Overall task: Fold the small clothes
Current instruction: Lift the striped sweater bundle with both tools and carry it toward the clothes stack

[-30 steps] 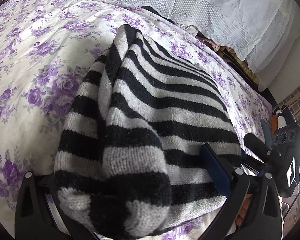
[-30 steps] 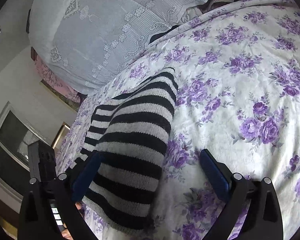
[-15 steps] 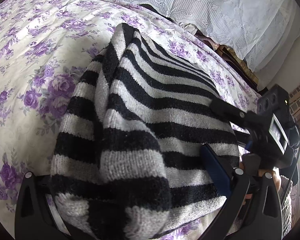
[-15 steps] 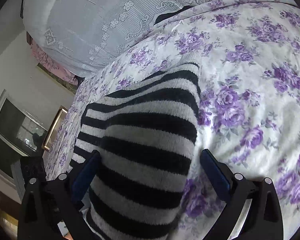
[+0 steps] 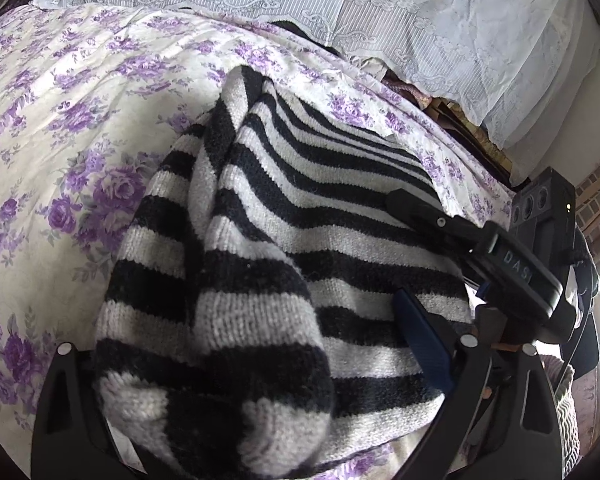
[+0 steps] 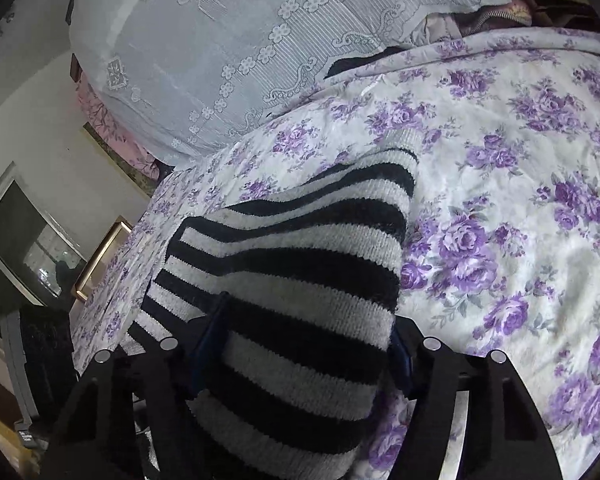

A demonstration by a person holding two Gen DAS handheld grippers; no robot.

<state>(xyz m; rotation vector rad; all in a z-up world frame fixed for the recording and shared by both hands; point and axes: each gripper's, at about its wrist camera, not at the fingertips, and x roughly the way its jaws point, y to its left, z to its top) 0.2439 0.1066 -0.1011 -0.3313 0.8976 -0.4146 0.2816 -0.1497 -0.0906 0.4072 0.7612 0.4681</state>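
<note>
A black-and-white striped knit garment (image 5: 300,248) lies on a bed with a purple floral cover (image 5: 68,128). A bunched fold of it rests between the wide-apart fingers of my left gripper (image 5: 244,364); its left pad is hidden under the knit. My right gripper (image 6: 300,348) has its fingers pressed against both sides of a thick fold of the same garment (image 6: 292,280). The right gripper also shows in the left wrist view (image 5: 492,252), at the garment's right edge.
A pale lace-trimmed cloth (image 5: 380,4) covers a pile at the head of the bed. Beyond the bed's left side in the right wrist view stand a glass-fronted cabinet (image 6: 24,244) and a gilt frame (image 6: 100,256).
My right gripper moved onto the garment's edge and closed its fingers on the fold. My left gripper stayed in place with the knit draped between its fingers.
</note>
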